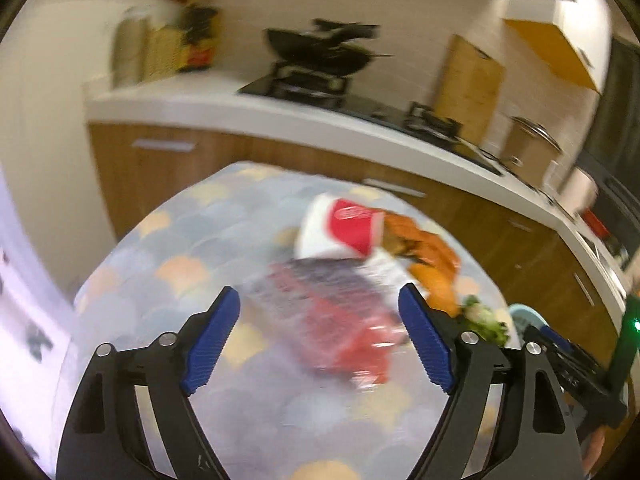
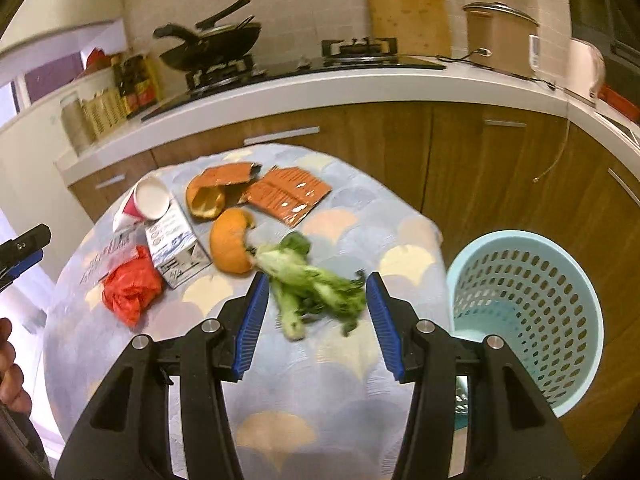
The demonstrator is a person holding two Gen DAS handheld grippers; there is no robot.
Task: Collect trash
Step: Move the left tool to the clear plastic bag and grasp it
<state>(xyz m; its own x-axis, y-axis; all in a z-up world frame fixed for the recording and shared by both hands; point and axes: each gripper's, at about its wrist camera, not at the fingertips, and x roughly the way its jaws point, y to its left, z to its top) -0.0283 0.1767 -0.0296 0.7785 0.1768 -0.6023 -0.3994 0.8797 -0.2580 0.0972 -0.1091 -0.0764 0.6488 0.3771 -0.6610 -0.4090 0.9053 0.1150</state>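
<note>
Trash lies on a round table with a scallop-patterned cloth (image 2: 320,400): a paper cup (image 2: 148,200), a small carton (image 2: 176,248), a crumpled red bag (image 2: 132,288), orange peels (image 2: 232,246), an orange wrapper (image 2: 288,194) and leafy greens (image 2: 312,292). My right gripper (image 2: 317,277) is open, and the greens show between its fingers with no pad touching them. My left gripper (image 1: 319,292) is open over the blurred red bag (image 1: 348,336), with the red cup (image 1: 348,228) beyond it. Nothing is held.
A pale blue perforated basket (image 2: 528,320) stands on the floor right of the table. Behind runs a kitchen counter (image 2: 360,88) with a stove, a wok (image 2: 208,46), a cutting board and a pot. A person's hand (image 2: 8,360) shows at the left edge.
</note>
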